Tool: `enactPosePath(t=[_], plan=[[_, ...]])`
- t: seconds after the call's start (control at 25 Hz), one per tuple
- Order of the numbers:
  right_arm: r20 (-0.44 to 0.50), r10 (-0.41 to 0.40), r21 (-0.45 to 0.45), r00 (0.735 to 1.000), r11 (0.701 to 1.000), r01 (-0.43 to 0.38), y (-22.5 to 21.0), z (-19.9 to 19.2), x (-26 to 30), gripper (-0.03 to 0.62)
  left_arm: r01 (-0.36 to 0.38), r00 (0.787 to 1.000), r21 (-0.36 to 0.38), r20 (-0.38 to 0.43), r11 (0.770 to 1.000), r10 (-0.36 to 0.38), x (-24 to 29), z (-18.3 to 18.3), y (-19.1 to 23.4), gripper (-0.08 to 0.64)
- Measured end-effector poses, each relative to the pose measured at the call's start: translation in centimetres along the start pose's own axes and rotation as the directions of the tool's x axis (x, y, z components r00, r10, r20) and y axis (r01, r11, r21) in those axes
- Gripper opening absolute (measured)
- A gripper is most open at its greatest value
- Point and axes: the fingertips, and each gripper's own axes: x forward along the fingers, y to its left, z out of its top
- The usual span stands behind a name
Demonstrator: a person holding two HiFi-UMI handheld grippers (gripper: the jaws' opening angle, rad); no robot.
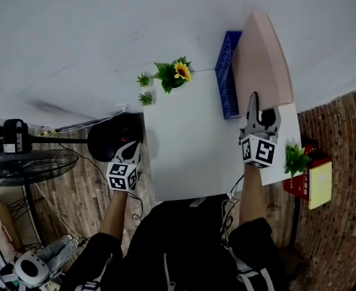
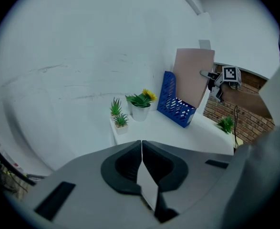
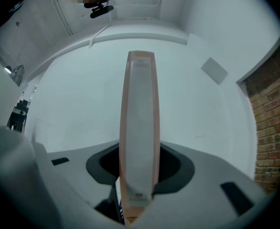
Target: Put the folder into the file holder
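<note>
A pink folder [image 1: 261, 59] stands upright on edge, with my right gripper [image 1: 258, 123] shut on its near edge. In the right gripper view the folder [image 3: 140, 128] fills the gap between the jaws, edge-on. The blue slotted file holder [image 1: 227, 77] stands on the white table [image 1: 190, 156] just left of the folder. In the left gripper view the folder [image 2: 193, 75] tilts with its lower corner at the open top of the holder [image 2: 175, 106]; how deep it sits I cannot tell. My left gripper [image 1: 126, 156] hangs off the table's left edge, shut and holding nothing [image 2: 141, 143].
A potted sunflower [image 1: 174, 74] and two small green plants [image 1: 144, 88] stand at the table's far left corner. Another small plant [image 1: 296, 158] sits at the right edge, above red and yellow books [image 1: 314, 183]. A floor fan [image 1: 26, 162] stands to the left. A brick wall [image 1: 341, 162] lies to the right.
</note>
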Motion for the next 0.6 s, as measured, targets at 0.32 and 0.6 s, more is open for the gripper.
enactPosePath(t=[0.32,0.6], plan=[[0.018,-0.018,0.044,1.0,0.999,0.017,-0.8,0.6,0.3,0.166,-0.002,1.0,-0.001,-0.007,1.0,0.002,-0.4,-0.4,-0.1,0.025],[0.022,0.002,0.028,1.0,1.0,-0.003,0.5,1.0,0.0,0.164,-0.008,1.0,-0.011,-0.012,1.0,0.008,-0.8,-1.0,0.0,0.025]])
